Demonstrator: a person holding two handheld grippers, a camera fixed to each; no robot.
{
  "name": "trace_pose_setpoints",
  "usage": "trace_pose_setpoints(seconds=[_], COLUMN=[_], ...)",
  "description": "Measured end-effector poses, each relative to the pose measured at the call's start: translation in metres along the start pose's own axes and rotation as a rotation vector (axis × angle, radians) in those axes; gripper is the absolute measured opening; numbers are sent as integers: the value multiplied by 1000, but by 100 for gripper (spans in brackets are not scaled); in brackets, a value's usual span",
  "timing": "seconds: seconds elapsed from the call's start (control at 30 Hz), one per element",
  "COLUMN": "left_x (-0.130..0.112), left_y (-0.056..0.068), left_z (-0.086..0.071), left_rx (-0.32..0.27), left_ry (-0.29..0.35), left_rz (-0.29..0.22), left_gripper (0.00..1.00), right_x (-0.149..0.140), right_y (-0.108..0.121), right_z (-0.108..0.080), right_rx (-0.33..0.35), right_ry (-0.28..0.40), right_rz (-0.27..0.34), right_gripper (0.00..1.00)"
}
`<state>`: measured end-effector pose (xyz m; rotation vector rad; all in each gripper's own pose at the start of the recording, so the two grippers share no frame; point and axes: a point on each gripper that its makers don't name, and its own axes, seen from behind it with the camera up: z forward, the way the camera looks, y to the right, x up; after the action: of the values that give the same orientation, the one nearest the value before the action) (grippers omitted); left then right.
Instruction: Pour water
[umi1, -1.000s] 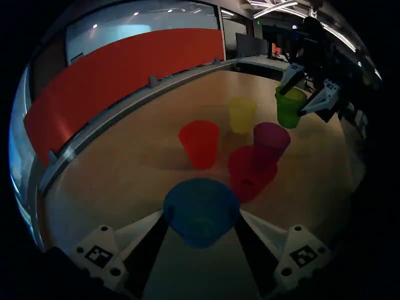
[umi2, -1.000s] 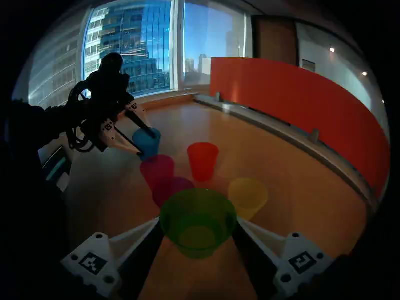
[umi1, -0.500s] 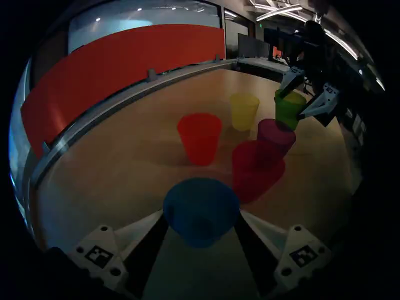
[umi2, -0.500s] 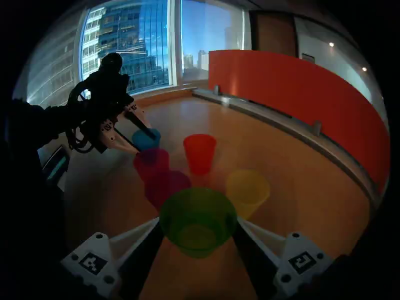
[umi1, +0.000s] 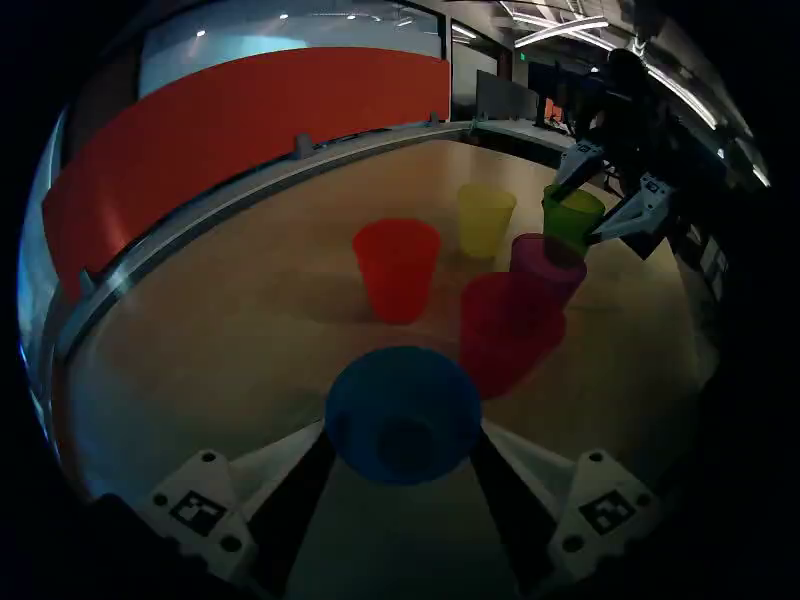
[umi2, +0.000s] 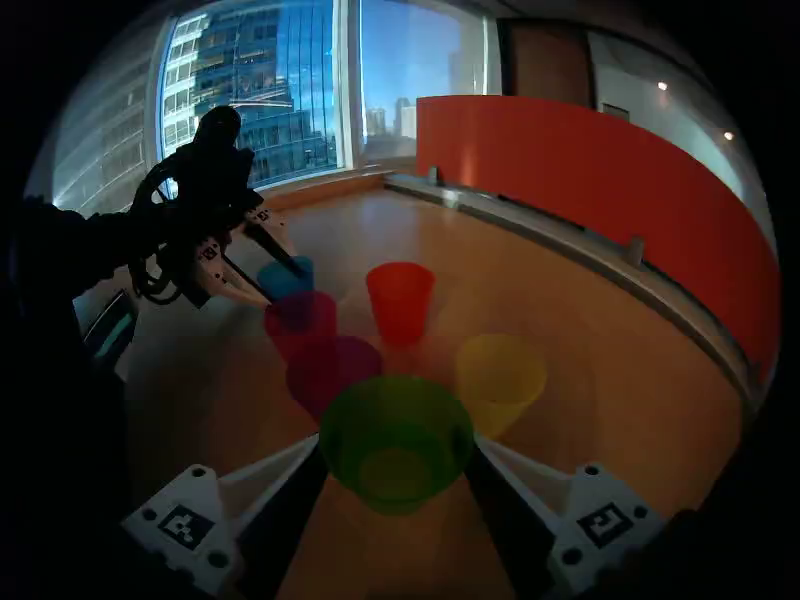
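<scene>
The left gripper (umi1: 403, 432) clamps the blue cup (umi1: 403, 395) between its fingers, and the right gripper (umi2: 397, 452) holds the green cup (umi2: 397, 420) the same way. Both cups are upright. Each has come lower than a second ago. In the left gripper view the green cup now shows partly behind the purple cup (umi1: 545, 262), beside the yellow cup (umi1: 485, 220). The red cup (umi1: 397, 270) and crimson cup (umi1: 505, 330) stand unmoved on the table (umi1: 230, 340).
</scene>
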<state>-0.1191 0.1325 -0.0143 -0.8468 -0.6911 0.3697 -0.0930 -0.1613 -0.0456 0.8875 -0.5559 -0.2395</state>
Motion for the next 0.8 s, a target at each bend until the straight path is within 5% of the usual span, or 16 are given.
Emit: trace_pose_setpoints(seconds=[0.8], left_x=[-31], left_y=[1], left_z=[-13], left_rx=[17], left_ry=[-79], left_rz=[6], left_gripper=[91], right_x=[-13], right_y=[1], right_z=[10], right_rx=[-6], right_ry=[-7], right_rz=[15], right_gripper=[90])
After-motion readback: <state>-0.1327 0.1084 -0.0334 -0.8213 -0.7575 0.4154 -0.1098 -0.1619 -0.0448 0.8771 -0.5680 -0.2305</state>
